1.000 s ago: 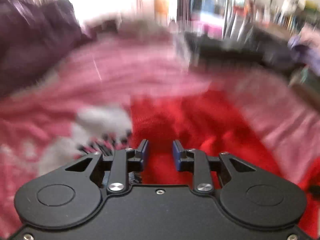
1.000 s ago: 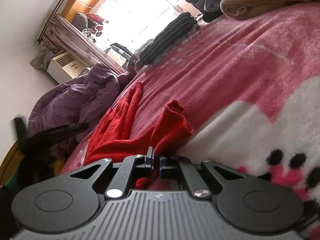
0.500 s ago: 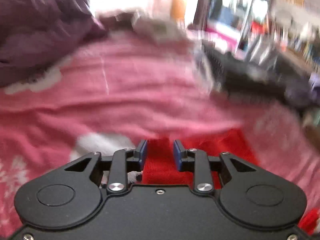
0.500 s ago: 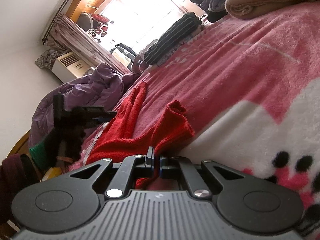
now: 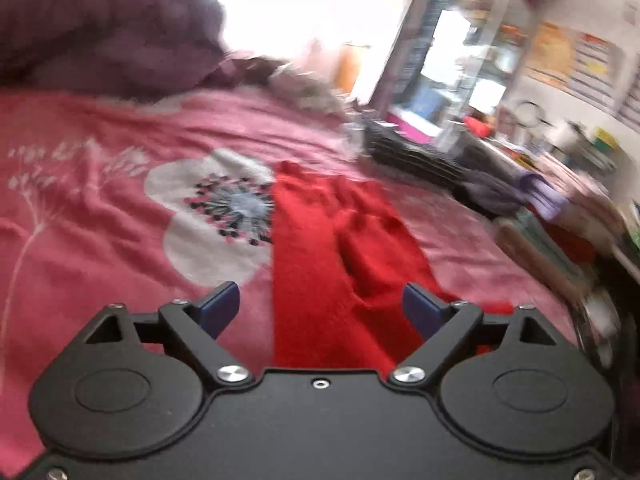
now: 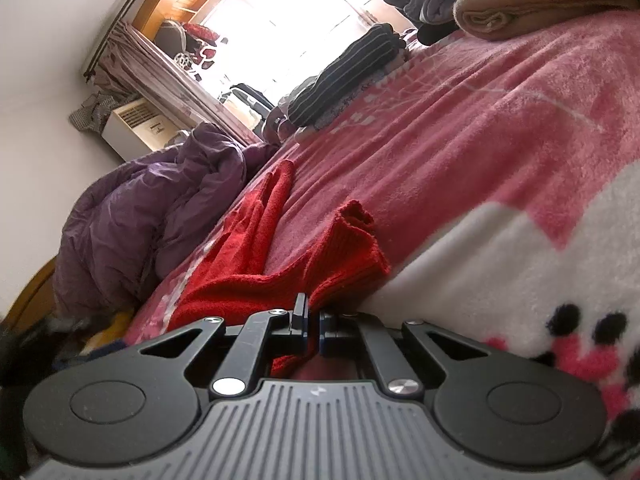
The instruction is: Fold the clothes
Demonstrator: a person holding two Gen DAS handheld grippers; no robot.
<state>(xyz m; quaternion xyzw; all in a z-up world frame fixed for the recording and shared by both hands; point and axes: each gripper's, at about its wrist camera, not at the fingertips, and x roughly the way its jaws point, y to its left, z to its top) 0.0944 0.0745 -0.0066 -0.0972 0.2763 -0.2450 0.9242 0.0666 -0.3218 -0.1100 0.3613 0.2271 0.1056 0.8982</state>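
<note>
Blue-padded fingers of the left gripper point(image 5: 320, 306) stood spread wide apart, gripping nothing, poised above the red garment point(image 5: 320, 264). That garment lay stretched out lengthwise on the pink blanket point(image 5: 92, 240), running away from the gripper toward the far side of the bed, with rumpled folds along its right half. Its left edge ran straight and crossed the rim of a big white flower print point(image 5: 224, 216) with a dark dotted centre. Beyond the flower, a purple quilt point(image 5: 100, 36) was heaped at the far left, and a dark striped garment point(image 5: 412, 152) lay at the blanket's far right edge. Past that, cluttered shelves showed only as a blur.

On the right wrist view, the right gripper point(image 6: 313, 322) had its jaws pinched nearly together, with a fold of the red garment point(image 6: 256, 268) caught between them. From that pinch the cloth ran left and away in a long strip, while a short ribbed piece, seemingly a cuff, stood up loosely just beyond the fingers. The pink blanket point(image 6: 460, 140) under it carried white and black-spotted patches close to the gripper's right. Farther out sat the purple quilt point(image 6: 144, 224) at left, a folded dark striped garment point(image 6: 352, 68) near the bright window, and a stack of folded clothes point(image 6: 520, 4) at upper right, tan at the bottom, grey and green above.
</note>
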